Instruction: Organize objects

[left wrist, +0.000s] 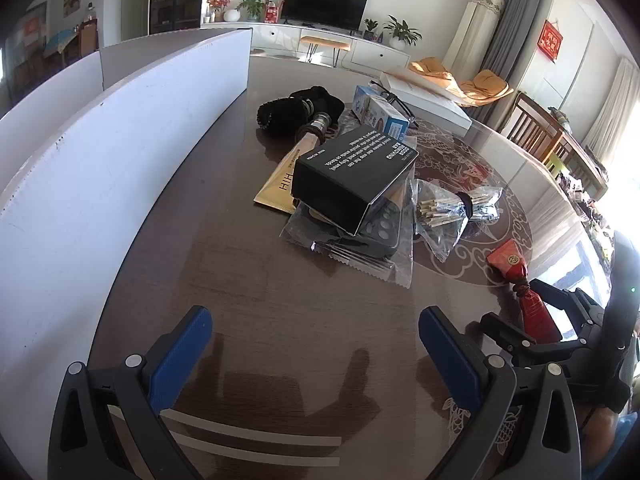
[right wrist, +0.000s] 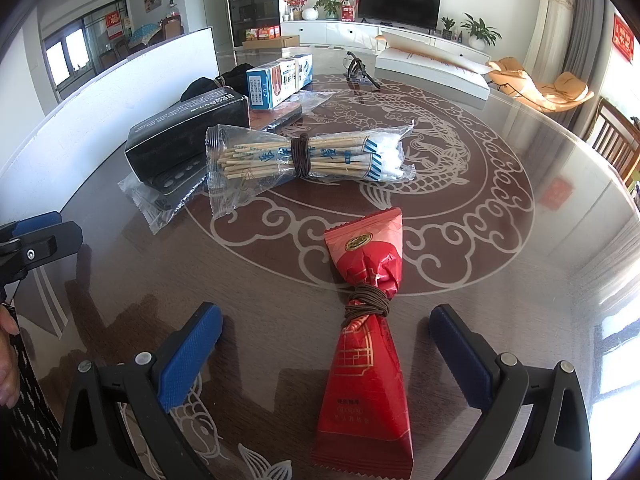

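Where the round, glass-topped tabletop [right wrist: 500, 280] shows its pale fish-and-cloud pattern, the items lie as follows.

Red packet [right wrist: 366, 344]: sealed wrapper, pinched at its waist by a brown cord [right wrist: 366, 306]. It lies flat, long axis running from the near edge toward the table's middle, one flared end pointing away, the other toward the right tongs [right wrist: 326, 344]. Its near half sits between the two blue pads, touching neither.

Right tongs: spread wide, holding nothing, low over the tabletop, fingers aimed toward the centre.

Left tongs [left wrist: 316, 344]: likewise spread wide and empty, low over bare wood, aimed at the pile. In the left wrist view the right tongs stand just to its right, beside the red packet [left wrist: 520, 280].

Bag of sticks [right wrist: 308, 156]: clear wrapper, bundle tied at the middle with dark cord, long axis crosswise, beyond the red packet and apart from it.

Black box [left wrist: 352, 176]: white print on top, tilted, resting on a clear-wrapped dark item [left wrist: 360, 244], just beside the sticks.

Gold packet [left wrist: 280, 186]: partly under the black box.

Blue-and-white carton [right wrist: 280, 82]: behind the black box.

Black fuzzy item [left wrist: 296, 112]: at the far end of the pile; its kind cannot be told.

White board [left wrist: 120, 152]: upright along the left of the tabletop.

White flat box [right wrist: 432, 72]: far side.
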Demonstrator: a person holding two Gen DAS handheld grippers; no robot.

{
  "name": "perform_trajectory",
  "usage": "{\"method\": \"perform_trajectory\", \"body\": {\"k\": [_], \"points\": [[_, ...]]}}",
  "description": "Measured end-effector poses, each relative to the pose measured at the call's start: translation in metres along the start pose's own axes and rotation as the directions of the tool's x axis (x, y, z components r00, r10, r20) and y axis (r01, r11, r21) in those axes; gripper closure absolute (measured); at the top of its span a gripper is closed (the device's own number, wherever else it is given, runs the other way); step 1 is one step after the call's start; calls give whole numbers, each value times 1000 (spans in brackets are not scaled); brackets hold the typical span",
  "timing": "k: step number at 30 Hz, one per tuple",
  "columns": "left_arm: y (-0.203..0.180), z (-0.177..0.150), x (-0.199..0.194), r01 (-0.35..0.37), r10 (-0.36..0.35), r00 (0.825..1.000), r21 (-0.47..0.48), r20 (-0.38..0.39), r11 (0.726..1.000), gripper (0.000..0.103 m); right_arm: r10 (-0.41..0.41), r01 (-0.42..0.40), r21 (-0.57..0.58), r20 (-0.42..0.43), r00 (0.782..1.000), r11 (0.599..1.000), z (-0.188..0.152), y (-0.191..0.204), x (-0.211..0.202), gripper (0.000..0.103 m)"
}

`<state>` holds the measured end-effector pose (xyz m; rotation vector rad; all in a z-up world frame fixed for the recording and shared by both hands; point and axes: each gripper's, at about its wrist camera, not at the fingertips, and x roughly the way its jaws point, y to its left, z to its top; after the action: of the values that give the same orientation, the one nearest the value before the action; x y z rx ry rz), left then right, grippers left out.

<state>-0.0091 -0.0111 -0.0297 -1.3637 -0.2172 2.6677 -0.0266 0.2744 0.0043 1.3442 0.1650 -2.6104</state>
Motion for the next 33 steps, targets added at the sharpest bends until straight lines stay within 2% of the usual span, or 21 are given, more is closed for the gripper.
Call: {"method": "perform_trajectory", "body": {"k": [9, 17, 20, 24, 26, 28, 31, 32, 33], "points": [[-1, 0, 0, 2, -2, 1000, 7, -3, 1000, 0, 0, 0, 0, 0, 1000, 1000, 0, 0, 0, 0], [12, 7, -10, 117, -115, 993, -60, 27, 991, 0, 0, 0, 0, 0, 1000, 1000, 0, 0, 0, 0], [8, 21, -6, 128, -127, 992, -23, 19, 992, 0, 0, 0, 0, 0, 1000, 1000, 0, 0, 0, 0], [-4, 59, 3, 120, -121, 993, 99, 11, 988, 0, 0, 0, 0, 0, 1000, 1000, 0, 0, 0, 0], [-11, 82, 17, 132, -131, 991, 137, -19, 982, 0, 0, 0, 0, 0, 1000, 1000, 0, 0, 0, 0], [-19, 101, 41, 141, -127, 988, 162, -93, 977, 0, 0, 0, 0, 0, 1000, 1000, 0, 0, 0, 0], [-33, 113, 78, 110, -62, 976, 228, -210, 967, 1, 0, 0, 0, 0, 1000, 1000, 0, 0, 0, 0], [-36, 112, 87, 106, -49, 974, 254, -221, 961, 10, 0, 0, 0, 0, 1000, 1000, 0, 0, 0, 0], [-39, 111, 90, 98, -37, 974, 274, -222, 957, 35, 0, 0, 0, 0, 1000, 1000, 0, 0, 0, 0]]}}
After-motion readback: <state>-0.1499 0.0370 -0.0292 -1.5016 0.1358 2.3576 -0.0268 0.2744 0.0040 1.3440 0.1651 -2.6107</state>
